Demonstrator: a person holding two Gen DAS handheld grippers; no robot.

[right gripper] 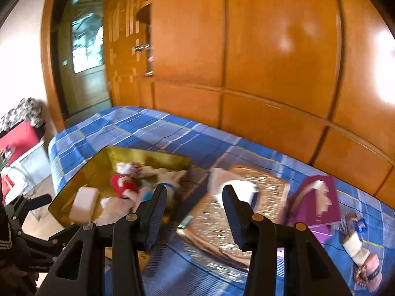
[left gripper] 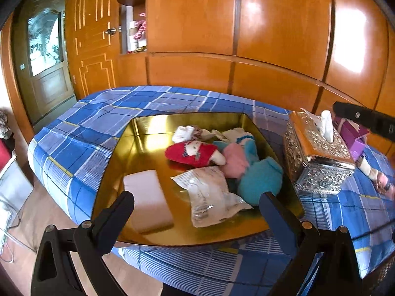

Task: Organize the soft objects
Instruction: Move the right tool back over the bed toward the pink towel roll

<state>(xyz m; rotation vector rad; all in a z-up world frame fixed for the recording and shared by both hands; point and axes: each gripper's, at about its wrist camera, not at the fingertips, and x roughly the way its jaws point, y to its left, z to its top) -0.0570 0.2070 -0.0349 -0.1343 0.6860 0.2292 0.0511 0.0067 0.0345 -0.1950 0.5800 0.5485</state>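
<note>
A gold tray [left gripper: 138, 133] lies on the blue plaid bed and holds soft things: a red sock [left gripper: 190, 153], pink and teal pieces [left gripper: 259, 177], white socks [left gripper: 184, 133], a white block [left gripper: 148, 197] and a crinkled plastic packet [left gripper: 209, 192]. My left gripper [left gripper: 196, 197] stands open over the tray's near edge, with nothing between its fingers. My right gripper [right gripper: 193, 194] is open and empty, above the bed between the tray [right gripper: 74, 185] and the tissue box [right gripper: 259, 197]; that view is blurred. A beige and pink sock [right gripper: 363, 259] lies on the bed at the right.
An ornate silver tissue box [left gripper: 318, 157] stands right of the tray, with a purple box [left gripper: 353, 135] behind it. Orange wooden wardrobe panels [left gripper: 271, 37] rise behind the bed. A door [left gripper: 47, 49] and floor are at the left.
</note>
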